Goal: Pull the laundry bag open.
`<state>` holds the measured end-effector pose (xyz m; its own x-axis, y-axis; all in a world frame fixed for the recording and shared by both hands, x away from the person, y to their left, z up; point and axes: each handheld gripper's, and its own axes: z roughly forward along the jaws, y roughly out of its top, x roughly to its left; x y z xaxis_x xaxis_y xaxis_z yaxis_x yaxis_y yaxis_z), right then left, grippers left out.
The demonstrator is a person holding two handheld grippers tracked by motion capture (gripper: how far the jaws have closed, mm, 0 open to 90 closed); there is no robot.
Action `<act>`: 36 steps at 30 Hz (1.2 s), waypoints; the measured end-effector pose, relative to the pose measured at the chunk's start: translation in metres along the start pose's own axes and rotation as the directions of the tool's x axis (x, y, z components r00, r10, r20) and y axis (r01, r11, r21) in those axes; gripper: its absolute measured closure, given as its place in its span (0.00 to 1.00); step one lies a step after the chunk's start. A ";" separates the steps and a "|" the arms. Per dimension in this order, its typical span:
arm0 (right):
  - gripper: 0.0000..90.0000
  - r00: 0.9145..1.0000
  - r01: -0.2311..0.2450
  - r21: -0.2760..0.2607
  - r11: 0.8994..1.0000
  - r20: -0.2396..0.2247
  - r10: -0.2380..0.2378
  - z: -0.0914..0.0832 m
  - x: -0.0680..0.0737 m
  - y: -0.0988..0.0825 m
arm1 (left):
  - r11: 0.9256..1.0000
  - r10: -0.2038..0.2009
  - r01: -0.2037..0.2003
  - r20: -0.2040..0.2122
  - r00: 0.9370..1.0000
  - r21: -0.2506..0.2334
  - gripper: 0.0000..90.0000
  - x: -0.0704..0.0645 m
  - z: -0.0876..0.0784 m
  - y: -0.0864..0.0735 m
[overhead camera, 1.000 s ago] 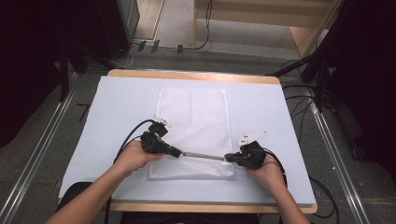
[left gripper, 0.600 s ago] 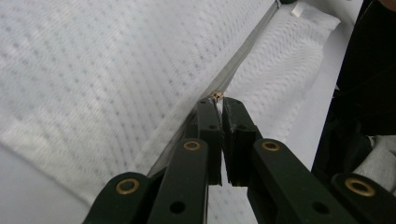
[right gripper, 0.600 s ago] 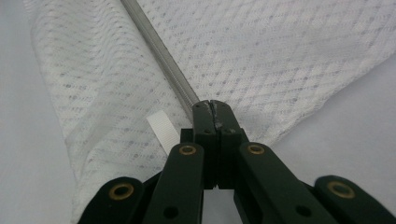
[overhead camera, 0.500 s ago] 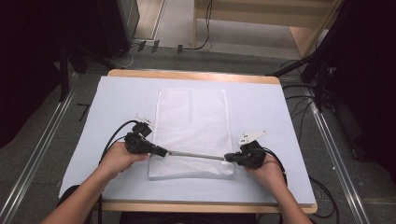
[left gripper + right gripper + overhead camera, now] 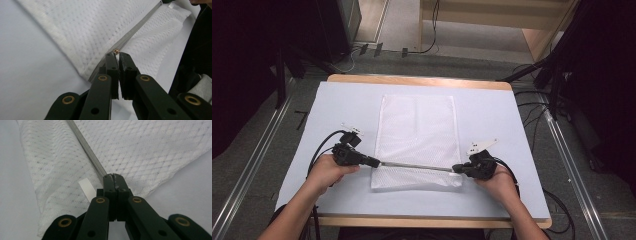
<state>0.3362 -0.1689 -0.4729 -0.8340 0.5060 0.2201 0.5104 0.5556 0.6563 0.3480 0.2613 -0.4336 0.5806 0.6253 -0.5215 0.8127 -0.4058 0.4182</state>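
Note:
A white mesh bag (image 5: 417,127) lies flat in the middle of the table, with a grey zipper (image 5: 417,166) running across near its front end. My left gripper (image 5: 377,162) is at the bag's left edge, shut on the small brass zipper pull (image 5: 116,51) that shows at its tips. At the zipper's right end, my right gripper (image 5: 455,169) is shut on the bag's edge. In the right gripper view the zipper (image 5: 87,148) runs away from the pinched jaws, with a white fabric tab (image 5: 86,187) beside them.
The table's light surface (image 5: 337,110) has a wooden rim (image 5: 412,80) at the back. Black cables (image 5: 319,150) trail from both grippers. Metal rails (image 5: 257,160) run along the floor on either side, and wooden furniture (image 5: 532,30) stands beyond.
My left gripper has slid left along the zipper, from about the bag's left third to its left edge. The right gripper has stayed at the right end.

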 end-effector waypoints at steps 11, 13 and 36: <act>1.00 1.000 0.006 0.001 1.000 -0.024 -0.006 0.000 -0.004 0.001 | 0.999 -0.047 0.047 -0.047 0.998 -0.011 0.98 0.008 -0.013 -0.017; 1.00 1.000 0.003 0.005 1.000 -0.030 -0.003 0.000 -0.004 0.001 | 0.999 -0.048 0.048 -0.075 0.996 -0.011 0.98 0.006 -0.013 -0.019; 0.96 0.999 -0.017 0.021 1.000 -0.050 0.018 0.000 -0.007 0.005 | 0.999 0.020 -0.023 -0.056 0.998 -0.046 0.91 0.004 -0.012 -0.024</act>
<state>0.3446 -0.1693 -0.4710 -0.8343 0.4821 0.2674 0.5283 0.5606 0.6376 0.3301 0.2820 -0.4368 0.5933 0.6533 -0.4702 0.7959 -0.3888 0.4640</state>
